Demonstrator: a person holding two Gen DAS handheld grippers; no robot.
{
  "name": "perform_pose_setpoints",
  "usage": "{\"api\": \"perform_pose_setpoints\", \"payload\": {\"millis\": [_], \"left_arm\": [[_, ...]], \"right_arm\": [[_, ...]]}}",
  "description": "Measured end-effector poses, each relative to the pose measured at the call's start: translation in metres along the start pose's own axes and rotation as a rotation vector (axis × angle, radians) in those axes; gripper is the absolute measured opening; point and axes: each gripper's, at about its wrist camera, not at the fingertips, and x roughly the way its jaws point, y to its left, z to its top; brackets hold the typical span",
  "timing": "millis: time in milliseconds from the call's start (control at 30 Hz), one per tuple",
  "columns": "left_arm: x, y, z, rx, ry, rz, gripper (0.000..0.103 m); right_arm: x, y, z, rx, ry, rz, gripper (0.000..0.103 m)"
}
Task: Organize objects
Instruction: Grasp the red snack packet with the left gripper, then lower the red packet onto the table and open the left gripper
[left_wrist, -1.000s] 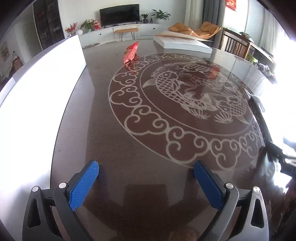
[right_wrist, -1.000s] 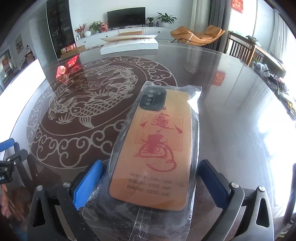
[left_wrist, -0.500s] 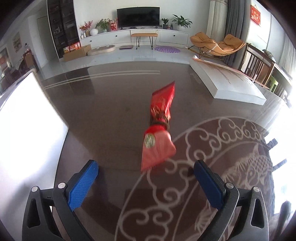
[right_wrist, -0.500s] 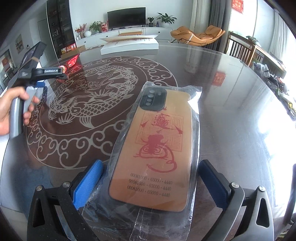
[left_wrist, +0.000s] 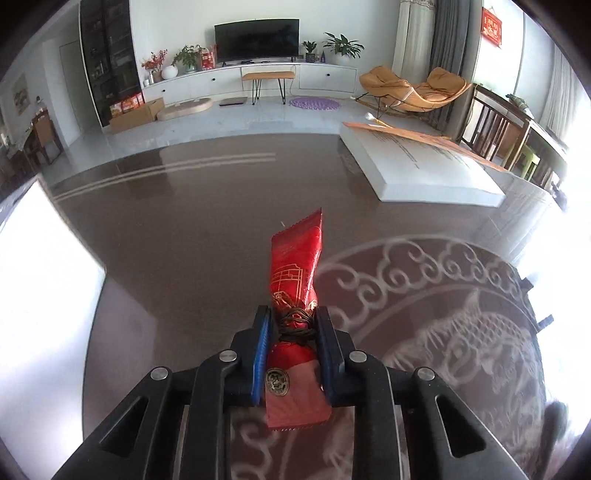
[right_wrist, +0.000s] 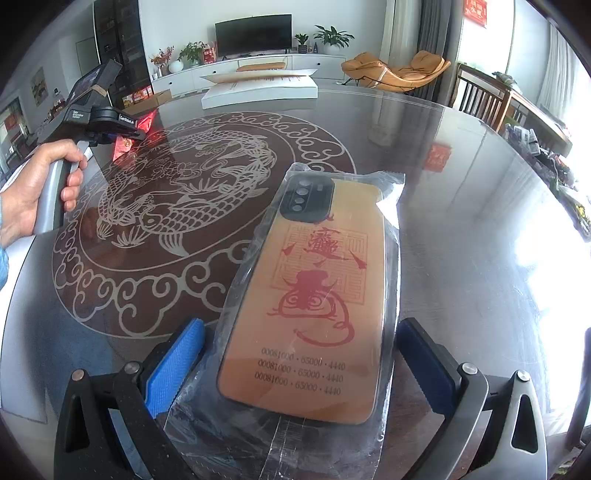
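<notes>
Packet (left_wrist: 295, 273), red and crinkly, sat pinched at its string-tied waist in my left hand-held gripper (left_wrist: 291, 328), seemingly on the counter (left_wrist: 184, 229); light, soft, slippery; my right hand-held gripper (right_wrist: 299, 354) gaped wide around the bagged phone case (right_wrist: 314, 295)

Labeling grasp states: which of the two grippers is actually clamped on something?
The left gripper: its fingers pinch the red packet at the tied waist. The right gripper is open, straddling the bagged phone case.

left gripper (left_wrist: 293, 332): black frame, silver screws | jaws: blue ribbed pads | bare hand (right_wrist: 35, 184)
</notes>
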Motion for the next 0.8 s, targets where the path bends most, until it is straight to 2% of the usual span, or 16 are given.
{"api": "perform_pose_setpoints", "payload": {"millis": [100,200,333,367,400,467,500,800], "left_arm": [[-0.043,-0.028,-0.06,0.012,0.003,-0.03,0.023],[-0.089,-0.068,-0.126,0.08,-0.004,-0.058,0.024],[-0.125,-0.096,-0.178,0.134,-0.013,-0.065,0.031],[-0.129,-0.1,-0.184,0.149,-0.02,-0.049,0.049],[-0.13,-0.101,-0.187,0.154,-0.028,-0.03,0.074],[-0.127,-0.093,-0.193,0.139,-0.006,-0.024,0.102],[-0.125,-0.085,-0.192,0.109,0.015,-0.05,0.103],[-0.12,-0.084,-0.19,0.109,0.01,-0.046,0.103]], "right_arm": [[0.0,0.0,0.0,0.0,0.0,0.0,0.103],[0.0,0.0,0.0,0.0,0.0,0.0,0.103],[0.0,0.0,0.0,0.0,-0.001,0.002,0.103],[0.0,0.0,0.0,0.0,-0.001,0.002,0.103],[0.0,0.001,0.0,0.0,-0.001,0.002,0.103],[0.0,0.001,0.0,-0.001,-0.001,0.002,0.103],[0.0,0.001,0.0,-0.001,-0.001,0.002,0.103],[0.0,0.001,0.0,0.0,-0.002,0.001,0.103]]}}
